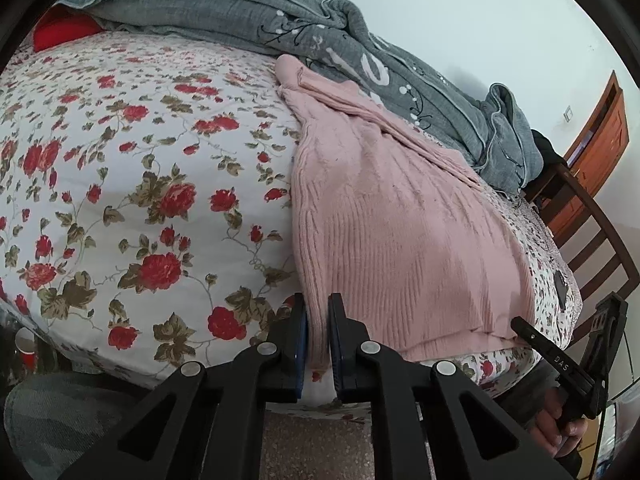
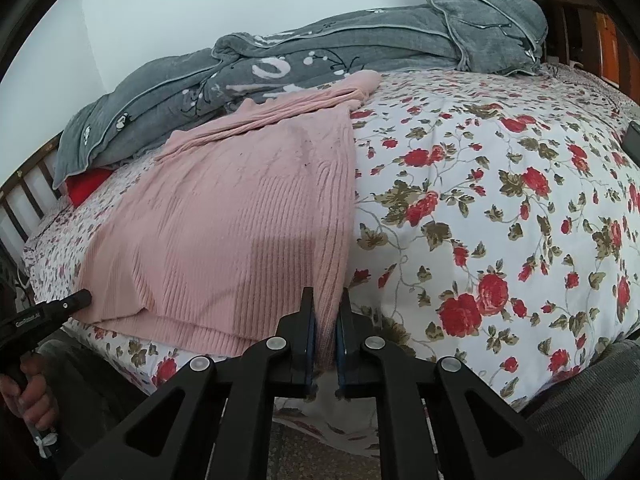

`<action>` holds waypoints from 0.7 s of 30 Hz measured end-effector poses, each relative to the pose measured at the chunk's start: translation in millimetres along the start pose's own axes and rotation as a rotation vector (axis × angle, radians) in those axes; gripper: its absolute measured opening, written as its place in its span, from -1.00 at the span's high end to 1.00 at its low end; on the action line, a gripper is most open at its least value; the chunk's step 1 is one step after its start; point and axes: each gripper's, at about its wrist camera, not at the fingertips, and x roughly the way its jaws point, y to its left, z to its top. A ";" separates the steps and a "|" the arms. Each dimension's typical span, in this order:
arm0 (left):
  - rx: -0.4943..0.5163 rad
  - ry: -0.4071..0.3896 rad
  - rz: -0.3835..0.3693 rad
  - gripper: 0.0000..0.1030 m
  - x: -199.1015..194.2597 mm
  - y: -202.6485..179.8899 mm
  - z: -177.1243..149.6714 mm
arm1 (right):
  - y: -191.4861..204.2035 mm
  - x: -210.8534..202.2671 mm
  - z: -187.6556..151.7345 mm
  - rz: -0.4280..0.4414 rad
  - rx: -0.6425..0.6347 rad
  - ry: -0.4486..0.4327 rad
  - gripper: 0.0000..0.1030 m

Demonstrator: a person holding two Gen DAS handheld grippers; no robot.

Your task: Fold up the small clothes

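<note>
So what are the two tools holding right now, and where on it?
Both hold the pink sweater at its near hem: the left tool grips one bottom corner, the right tool the other.

open floral bedspread [image 1: 120,152], grey quilt [image 1: 248,12] heaped behind

Lettering on the right gripper [image 1: 520,326]: white capitals "DAS" run along its black finger bar, just off the near corner of the pink sweater [image 1: 400,220].
Lettering on the left gripper [image 2: 82,298]: a short white line of print on its black body, close to the sweater's other near corner; too small and blurred to read.
Marks on the grey quilt [image 2: 280,64]: large white shapes beyond the sweater, perhaps letters; none can be read.
</note>
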 end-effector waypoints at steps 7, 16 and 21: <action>-0.007 0.005 0.000 0.78 2.0 1.7 -0.2 | -3.5 -0.1 0.6 0.020 0.015 0.004 0.78; -0.014 -0.028 -0.059 0.85 -8.0 4.7 1.7 | -5.2 -6.2 1.2 0.077 0.028 -0.008 0.87; -0.044 -0.071 -0.092 0.86 -20.5 10.7 5.4 | -14.6 -17.5 6.9 0.150 0.080 -0.025 0.88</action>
